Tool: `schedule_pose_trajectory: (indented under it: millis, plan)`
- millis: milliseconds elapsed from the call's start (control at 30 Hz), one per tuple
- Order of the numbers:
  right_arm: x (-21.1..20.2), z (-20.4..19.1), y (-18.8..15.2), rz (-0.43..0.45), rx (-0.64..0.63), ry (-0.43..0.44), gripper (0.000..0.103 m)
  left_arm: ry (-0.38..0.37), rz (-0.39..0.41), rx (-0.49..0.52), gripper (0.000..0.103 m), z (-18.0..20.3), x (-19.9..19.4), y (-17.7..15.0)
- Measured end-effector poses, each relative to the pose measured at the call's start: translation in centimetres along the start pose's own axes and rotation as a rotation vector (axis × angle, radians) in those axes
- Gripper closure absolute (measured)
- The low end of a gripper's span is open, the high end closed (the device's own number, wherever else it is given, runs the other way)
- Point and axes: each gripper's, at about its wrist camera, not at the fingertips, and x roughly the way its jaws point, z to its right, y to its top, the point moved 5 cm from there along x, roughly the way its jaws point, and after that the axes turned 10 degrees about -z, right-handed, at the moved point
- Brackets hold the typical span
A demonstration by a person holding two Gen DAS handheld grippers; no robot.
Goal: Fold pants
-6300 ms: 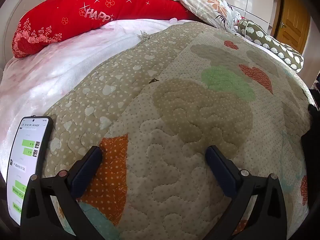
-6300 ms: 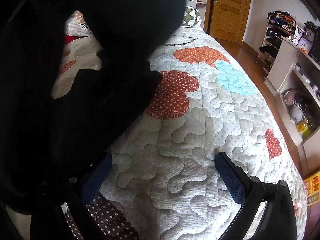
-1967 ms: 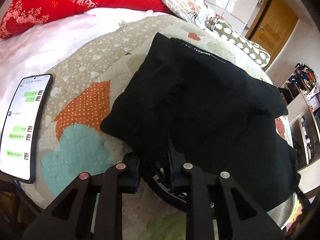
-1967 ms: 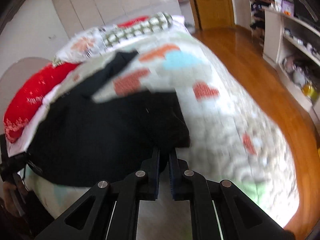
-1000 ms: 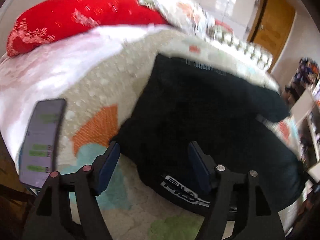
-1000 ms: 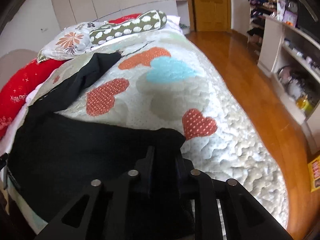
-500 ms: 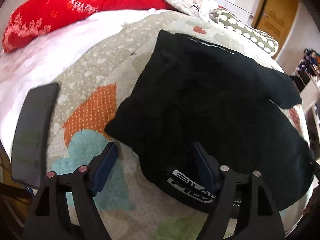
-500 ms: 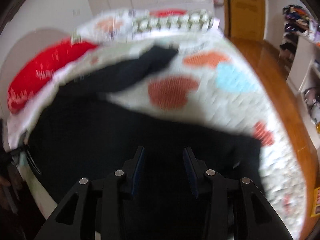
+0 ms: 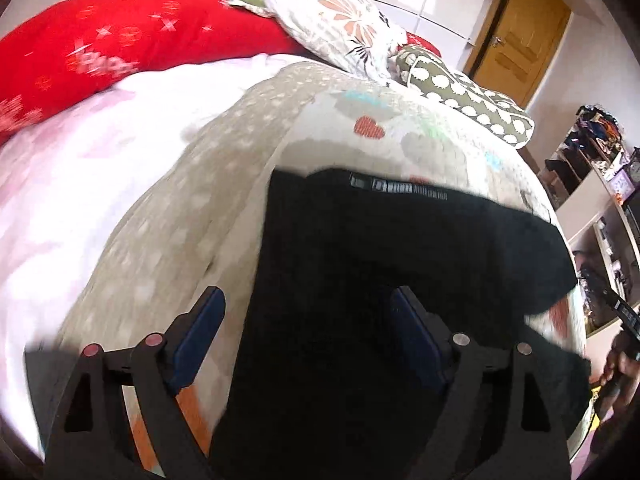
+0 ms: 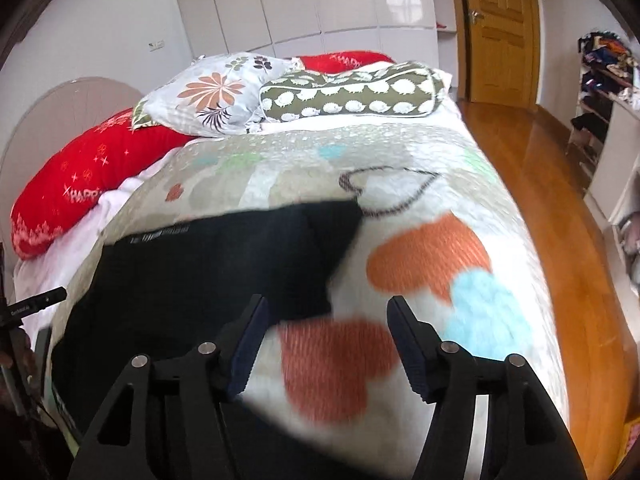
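The black pants (image 9: 380, 280) lie spread on the quilted bed cover (image 9: 192, 208), with a printed label strip at their far edge. My left gripper (image 9: 308, 332) is open and empty, held over the near left part of the pants. In the right wrist view the pants (image 10: 208, 272) lie at left on the quilt (image 10: 420, 208). My right gripper (image 10: 326, 340) is open and empty, above the quilt just right of the pants' edge.
A red pillow (image 9: 120, 36), a floral pillow (image 9: 340, 12) and a green patterned bolster (image 10: 352, 92) lie at the head of the bed. A white sheet (image 9: 80, 184) lies on the left. Wooden floor (image 10: 560, 220), a door (image 10: 500, 28) and shelves (image 10: 608, 92) are to the right.
Both grippers have let go of the pants and opened. Both have moved forward over the bed; the phone has left the left wrist view.
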Motion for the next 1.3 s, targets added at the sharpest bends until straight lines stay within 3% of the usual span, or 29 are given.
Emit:
schedule_pose_trajectory:
  millis: [200, 333, 467, 533, 567, 600, 633, 667, 700, 767, 800, 833, 933, 1033, 1167, 1233, 1300]
  plan:
    - [5.1, 1.4, 5.4, -0.051, 0.013, -0.011, 0.032, -0.056, -0.070, 0.095, 0.018, 1.4, 4.7, 5.9]
    - [8.5, 1.3, 6.9, -0.095, 0.022, 0.030, 0.032, -0.050, -0.137, 0.171, 0.018, 2.6, 7.8, 7.6]
    - [11.6, 1.9, 7.3, -0.161, 0.045, 0.012, 0.035, 0.070, -0.156, 0.283, 0.018, 3.7, 10.1, 8.5]
    - [11.7, 1.3, 7.1, -0.156, 0.023, 0.058, 0.060, 0.116, -0.153, 0.363, 0.017, 4.5, 10.8, 8.4]
    - [11.5, 0.8, 7.1, -0.153, -0.001, 0.078, 0.085, 0.127, -0.145, 0.396, 0.018, 4.9, 11.0, 8.3]
    - [11.2, 0.1, 7.0, -0.153, -0.033, 0.082, 0.092, 0.131, -0.143, 0.414, 0.018, 5.1, 11.2, 8.2]
    - [10.9, -0.2, 6.9, -0.151, -0.052, 0.072, 0.092, 0.124, -0.142, 0.418, 0.029, 5.3, 11.2, 8.2]
    - [10.4, -0.7, 7.0, -0.141, -0.077, 0.057, 0.093, 0.092, -0.144, 0.419, 0.047, 5.4, 11.1, 8.2]
    - [9.2, -1.2, 7.1, -0.109, -0.099, 0.045, 0.094, 0.068, -0.147, 0.417, 0.054, 5.6, 11.0, 8.1]
    - [6.9, -1.7, 7.4, -0.047, -0.112, 0.049, 0.094, 0.109, -0.128, 0.414, 0.078, 5.4, 10.4, 8.3]
    - [4.8, -2.1, 7.5, -0.001, -0.122, 0.058, 0.095, 0.113, -0.121, 0.406, 0.081, 5.2, 9.8, 8.2]
    - [3.4, -2.4, 7.5, 0.030, -0.134, 0.056, 0.095, 0.102, -0.112, 0.394, 0.097, 5.0, 8.9, 8.1]
    - [-2.2, -3.7, 6.8, 0.138, -0.198, 0.053, 0.095, 0.045, -0.073, 0.352, 0.099, 4.3, 5.5, 7.5]
    - [-8.2, -5.2, 4.5, 0.246, -0.271, 0.058, 0.096, 0.015, -0.011, 0.365, 0.100, 4.4, 1.2, 5.7]
    - [-14.9, -6.7, -3.0, 0.326, -0.408, 0.051, 0.097, -0.038, 0.058, 0.371, 0.100, 4.0, -4.6, 0.9]
    - [-16.0, -6.5, -7.2, 0.320, -0.455, 0.020, 0.097, -0.039, 0.056, 0.359, 0.100, 3.3, -6.3, -2.3]
    - [-15.6, -5.6, -12.0, 0.251, -0.447, 0.018, 0.097, -0.052, 0.031, 0.345, 0.100, 2.5, -7.1, -5.9]
